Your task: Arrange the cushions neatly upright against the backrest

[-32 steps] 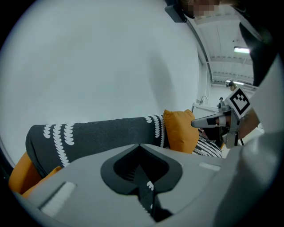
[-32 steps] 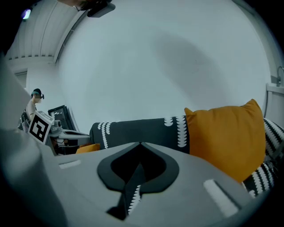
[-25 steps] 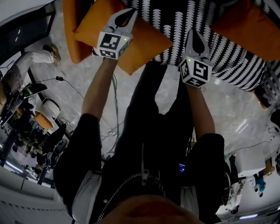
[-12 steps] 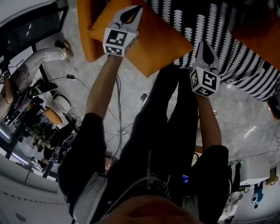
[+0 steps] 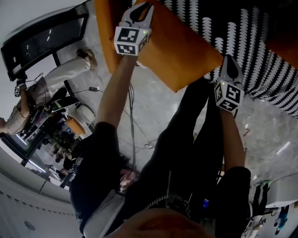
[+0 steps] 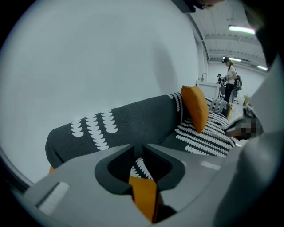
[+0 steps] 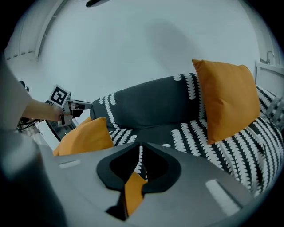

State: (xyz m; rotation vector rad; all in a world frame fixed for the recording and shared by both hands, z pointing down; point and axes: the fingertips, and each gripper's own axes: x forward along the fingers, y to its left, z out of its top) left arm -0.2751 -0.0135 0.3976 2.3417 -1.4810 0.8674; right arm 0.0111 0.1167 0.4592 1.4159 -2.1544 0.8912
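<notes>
I hold an orange cushion point(image 5: 181, 51) between both grippers in front of the black-and-white patterned sofa point(image 5: 260, 56). The left gripper point(image 5: 142, 8) pinches the cushion's far left edge. Its jaws are opening, and orange fabric point(image 6: 144, 197) is still caught between them near the left gripper's tips point(image 6: 138, 148). The right gripper point(image 5: 231, 62) is shut on the cushion's near right corner, with orange fabric point(image 7: 133, 193) below its tips point(image 7: 140, 146). A second orange cushion point(image 7: 226, 99) stands upright against the backrest point(image 7: 146, 104).
Cables point(image 5: 132, 125) trail over the marble floor beside my legs. A person point(image 5: 28, 93) sits at a cluttered desk point(image 5: 51, 135) on the left, below a dark screen point(image 5: 42, 37). Another person point(image 6: 230, 84) stands far off beyond the sofa.
Both grippers have carried the orange cushion up off the seat's front edge. It now fills more of the view, stretched between them, and the right gripper has taken its corner.
</notes>
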